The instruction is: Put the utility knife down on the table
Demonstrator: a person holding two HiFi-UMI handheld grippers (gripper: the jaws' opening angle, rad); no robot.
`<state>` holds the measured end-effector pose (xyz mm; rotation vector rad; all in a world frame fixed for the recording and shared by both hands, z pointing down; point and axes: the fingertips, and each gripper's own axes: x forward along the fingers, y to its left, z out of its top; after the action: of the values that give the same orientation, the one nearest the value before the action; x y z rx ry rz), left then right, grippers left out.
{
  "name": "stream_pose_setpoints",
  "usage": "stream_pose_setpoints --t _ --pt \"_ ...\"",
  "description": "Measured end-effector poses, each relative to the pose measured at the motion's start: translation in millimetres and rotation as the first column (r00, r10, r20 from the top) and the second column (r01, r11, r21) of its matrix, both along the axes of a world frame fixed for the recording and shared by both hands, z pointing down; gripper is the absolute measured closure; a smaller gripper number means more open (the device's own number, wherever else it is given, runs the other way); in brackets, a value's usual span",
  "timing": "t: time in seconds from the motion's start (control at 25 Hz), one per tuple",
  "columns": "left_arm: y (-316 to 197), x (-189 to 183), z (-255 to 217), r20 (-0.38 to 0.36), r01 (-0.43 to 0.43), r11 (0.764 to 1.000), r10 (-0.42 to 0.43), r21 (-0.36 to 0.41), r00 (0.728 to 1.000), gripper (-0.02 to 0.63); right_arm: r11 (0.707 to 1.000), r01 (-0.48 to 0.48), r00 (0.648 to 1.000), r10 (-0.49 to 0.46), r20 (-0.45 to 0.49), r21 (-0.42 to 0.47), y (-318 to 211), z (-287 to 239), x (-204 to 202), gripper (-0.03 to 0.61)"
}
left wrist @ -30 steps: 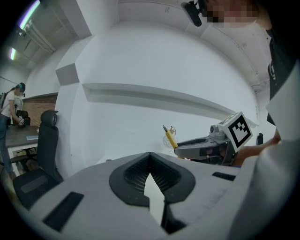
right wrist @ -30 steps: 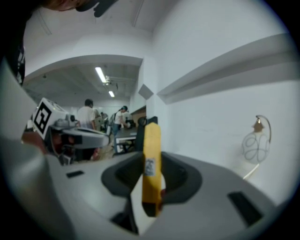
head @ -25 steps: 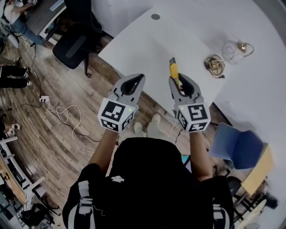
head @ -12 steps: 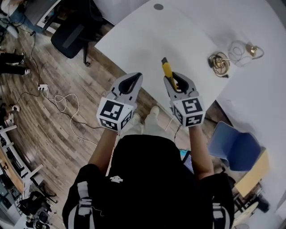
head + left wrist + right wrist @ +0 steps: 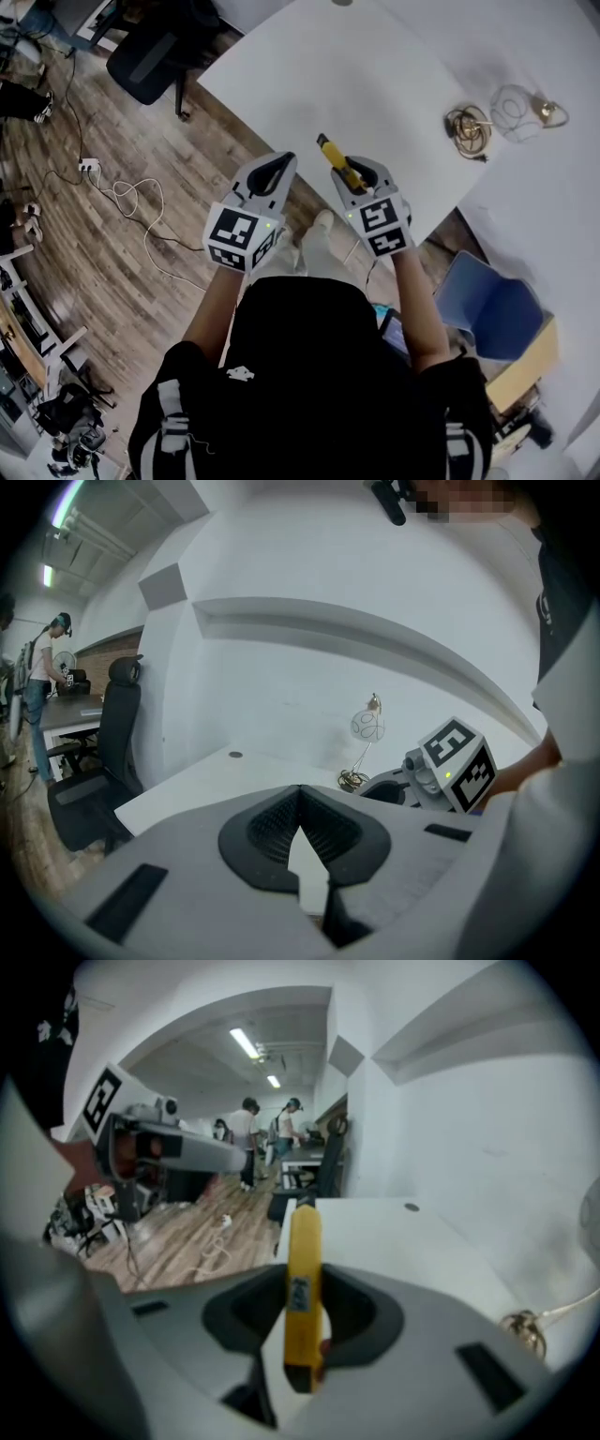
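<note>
The yellow utility knife sticks out from my right gripper, which is shut on its rear end, and it points up-left over the near edge of the white table. In the right gripper view the knife runs straight out between the jaws of the right gripper, with the table just below. My left gripper hovers beside it to the left, shut with nothing in it. In the left gripper view the tips of the left gripper meet above the table edge.
A coiled cable and a small brass object on a white cord lie at the table's right. A black office chair stands left of the table and a blue chair at the right. Cables trail over the wooden floor.
Both grippers have come down toward the table's near edge. The right one has tipped downward, and the knife now points up-left instead of straight ahead.
</note>
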<state>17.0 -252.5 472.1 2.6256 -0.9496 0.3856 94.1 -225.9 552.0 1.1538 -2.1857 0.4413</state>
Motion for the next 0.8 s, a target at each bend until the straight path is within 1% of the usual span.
stream_pose_setpoints --t 0.12,0.2,0.32,0.44,0.6,0.72,0.8 --pt "3.4 1.3 7.4 0.008 -0.002 1.0 0.002 -0.016 1.0 0.597 0.997 0.058 0.998 -0.06 -0.037 -0.058 9.0 25.1 -1.7 0.445" --pt "5.8 0.2 15.7 0.013 0.003 0.999 -0.002 -0.035 1.0 0.597 0.992 0.094 0.991 -0.102 -0.082 -0.089 15.1 41.1 -1.2 0.445" --pt "9.4 -2.3 30.7 0.022 0.013 0.998 -0.012 -0.065 1.0 0.597 0.976 0.152 0.968 -0.178 -0.177 -0.153 25.6 69.3 1.9 0.443" --pt "11.8 -0.9 38.1 0.032 0.013 0.997 -0.01 -0.08 0.999 0.597 0.955 0.192 0.941 -0.245 -0.232 -0.228 34.5 91.7 6.2 0.445" --pt "14.1 3.2 43.4 0.038 0.011 0.996 -0.008 -0.092 0.999 0.597 0.925 0.218 0.919 -0.301 -0.253 -0.311 41.5 116.9 15.3 0.445" --pt "18.3 4.0 48.5 0.046 0.015 0.995 -0.01 -0.103 0.999 0.597 0.906 0.214 0.923 -0.31 -0.228 -0.364 41.7 131.7 22.7 0.445" --pt "21.4 3.0 51.7 0.051 0.02 0.994 -0.014 -0.11 0.999 0.597 0.897 0.214 0.918 -0.32 -0.235 -0.386 40.3 140.7 28.6 0.445"
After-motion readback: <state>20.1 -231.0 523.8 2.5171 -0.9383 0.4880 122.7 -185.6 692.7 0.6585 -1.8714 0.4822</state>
